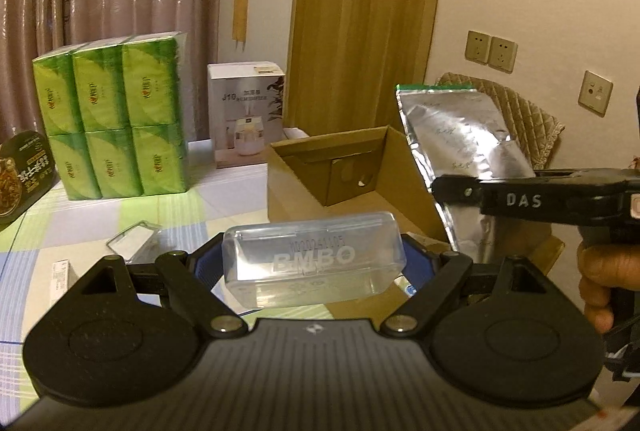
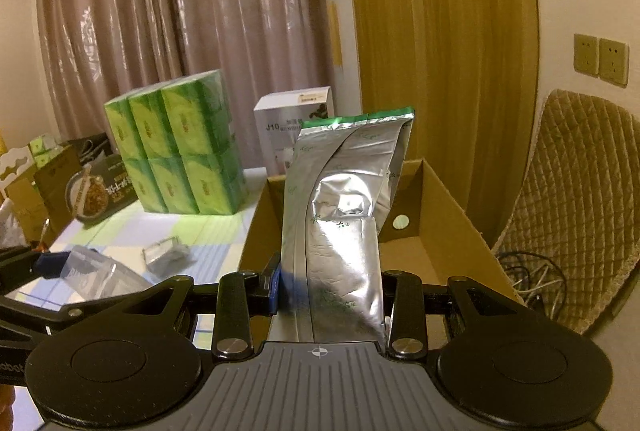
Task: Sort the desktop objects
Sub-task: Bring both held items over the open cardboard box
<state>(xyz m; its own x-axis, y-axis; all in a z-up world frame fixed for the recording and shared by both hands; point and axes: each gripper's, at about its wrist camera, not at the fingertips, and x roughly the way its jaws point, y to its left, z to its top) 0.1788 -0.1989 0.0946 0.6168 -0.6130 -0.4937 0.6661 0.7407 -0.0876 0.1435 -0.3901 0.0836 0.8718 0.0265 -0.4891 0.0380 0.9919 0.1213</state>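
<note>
Pink curtains (image 2: 160, 11), wooden door (image 2: 440, 31) — quilted chair (image 2: 568, 199)

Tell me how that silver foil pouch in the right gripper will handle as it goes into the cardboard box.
The silver foil pouch looks creased and dented mid-body, so it is probably floppy and may buckle above the right gripper. Its glossy film is likely slippery. Standing tall over the cardboard box, it would probably flop over once released rather than stay upright.

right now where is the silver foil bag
The silver foil bag stands upright in the right gripper, held above the open cardboard box; in the left wrist view it shows at the right, beyond the clear plastic case.
</note>
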